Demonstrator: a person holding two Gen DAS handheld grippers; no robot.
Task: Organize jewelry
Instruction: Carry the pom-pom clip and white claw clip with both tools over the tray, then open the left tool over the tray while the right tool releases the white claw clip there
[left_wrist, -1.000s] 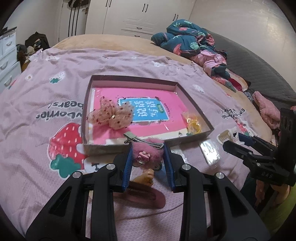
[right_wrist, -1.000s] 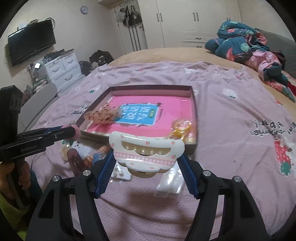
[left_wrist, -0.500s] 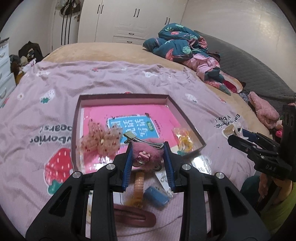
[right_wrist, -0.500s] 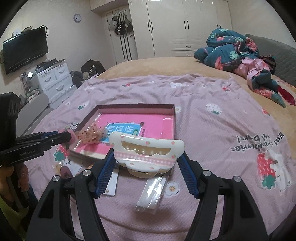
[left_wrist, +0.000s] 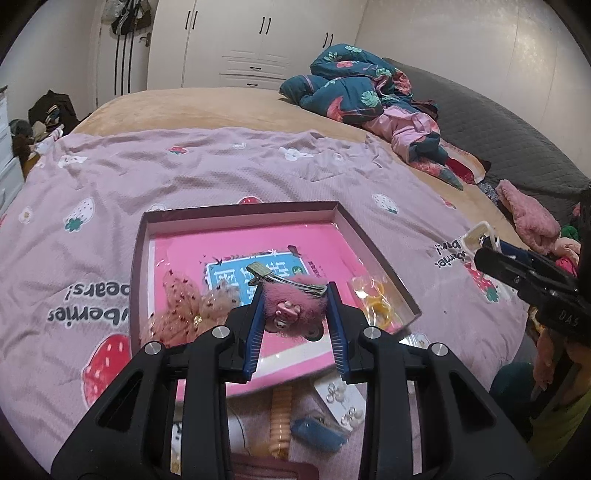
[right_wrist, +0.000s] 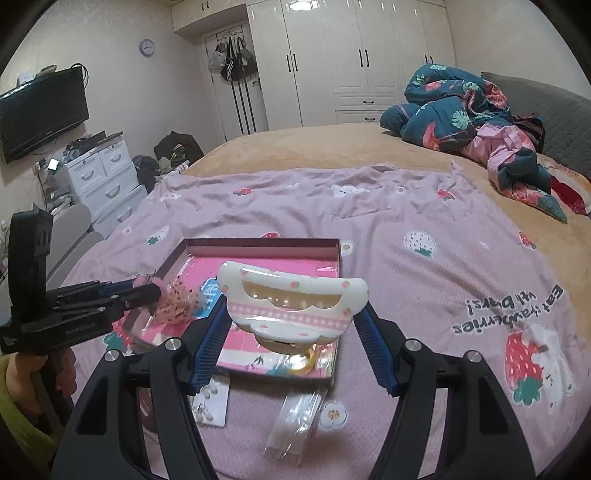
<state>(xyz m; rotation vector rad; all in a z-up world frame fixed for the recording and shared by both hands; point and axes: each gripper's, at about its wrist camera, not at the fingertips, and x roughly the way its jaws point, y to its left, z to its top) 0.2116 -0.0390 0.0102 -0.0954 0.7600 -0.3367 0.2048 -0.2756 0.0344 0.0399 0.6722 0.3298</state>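
Note:
My left gripper (left_wrist: 294, 310) is shut on a fuzzy pink hair clip (left_wrist: 291, 302) with a metal clasp, held above the near edge of the shallow pink box (left_wrist: 236, 251). My right gripper (right_wrist: 293, 314) is shut on a large white claw clip (right_wrist: 291, 295) with a pink checked band, held above the box (right_wrist: 258, 243). In the box lie a dotted tulle bow (left_wrist: 192, 302) at the left and a yellow item in a clear bag (left_wrist: 375, 299) at the right. The left gripper also shows in the right wrist view (right_wrist: 147, 291), beside the bow.
The box lies on a lilac strawberry blanket (left_wrist: 221, 166) on a bed. Near me lie an earring card (left_wrist: 341, 398), a blue clip (left_wrist: 317, 435), a peach comb clip (left_wrist: 279, 421) and clear packets (right_wrist: 295, 417). Crumpled clothes (left_wrist: 369, 92) lie at the far right.
Both grippers have risen and pulled back from the box, each still holding its clip. The box now appears smaller and farther off in both views.

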